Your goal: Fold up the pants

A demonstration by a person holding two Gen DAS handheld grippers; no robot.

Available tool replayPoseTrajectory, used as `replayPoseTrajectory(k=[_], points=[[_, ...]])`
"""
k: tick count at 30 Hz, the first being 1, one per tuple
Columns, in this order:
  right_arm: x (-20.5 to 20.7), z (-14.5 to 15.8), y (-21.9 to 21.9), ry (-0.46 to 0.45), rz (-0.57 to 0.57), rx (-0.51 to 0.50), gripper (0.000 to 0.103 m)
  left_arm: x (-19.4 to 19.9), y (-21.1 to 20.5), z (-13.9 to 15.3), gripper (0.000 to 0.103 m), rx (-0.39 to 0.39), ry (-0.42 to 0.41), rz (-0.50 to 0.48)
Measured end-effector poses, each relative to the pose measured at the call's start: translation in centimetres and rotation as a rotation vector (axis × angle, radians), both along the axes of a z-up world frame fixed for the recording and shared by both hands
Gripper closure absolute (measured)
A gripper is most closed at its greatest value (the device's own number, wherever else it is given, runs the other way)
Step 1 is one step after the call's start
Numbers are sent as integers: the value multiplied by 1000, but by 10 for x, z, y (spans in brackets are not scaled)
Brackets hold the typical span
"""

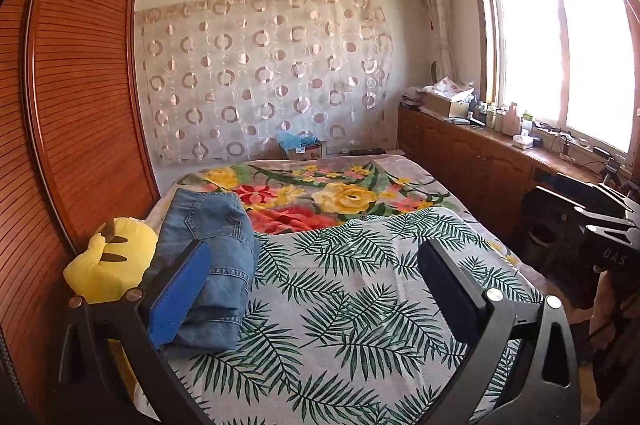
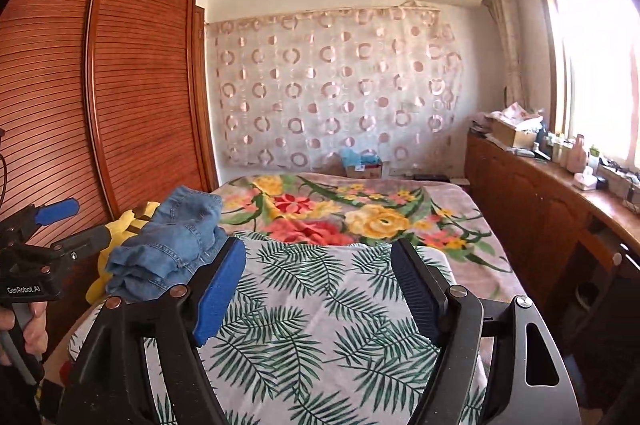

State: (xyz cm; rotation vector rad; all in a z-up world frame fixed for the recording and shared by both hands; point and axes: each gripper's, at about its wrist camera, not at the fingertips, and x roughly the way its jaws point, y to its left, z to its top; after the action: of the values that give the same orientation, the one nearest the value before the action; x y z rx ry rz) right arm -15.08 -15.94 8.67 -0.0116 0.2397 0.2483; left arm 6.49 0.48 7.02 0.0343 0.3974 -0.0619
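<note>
Black jaws of the left hand-held gripper and right hand-held gripper both stand wide and empty above the leaf-print sheet. Farther left, the jeans lie folded beside a yellow plush toy; judging by that, both should back off level, without snagging the stack.

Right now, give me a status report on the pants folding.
Left gripper open, empty. Right gripper open, empty. Jeans folded in a stack on the bed's left edge, beside the yellow plush toy. Nothing in the way.
</note>
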Motion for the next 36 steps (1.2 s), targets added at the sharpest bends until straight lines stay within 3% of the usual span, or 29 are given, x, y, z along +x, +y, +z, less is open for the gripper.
replayPoseTrajectory(k=[36], points=[[-4, -7, 10, -7, -26, 8, 26, -12, 1, 8, 0, -7, -5, 15]])
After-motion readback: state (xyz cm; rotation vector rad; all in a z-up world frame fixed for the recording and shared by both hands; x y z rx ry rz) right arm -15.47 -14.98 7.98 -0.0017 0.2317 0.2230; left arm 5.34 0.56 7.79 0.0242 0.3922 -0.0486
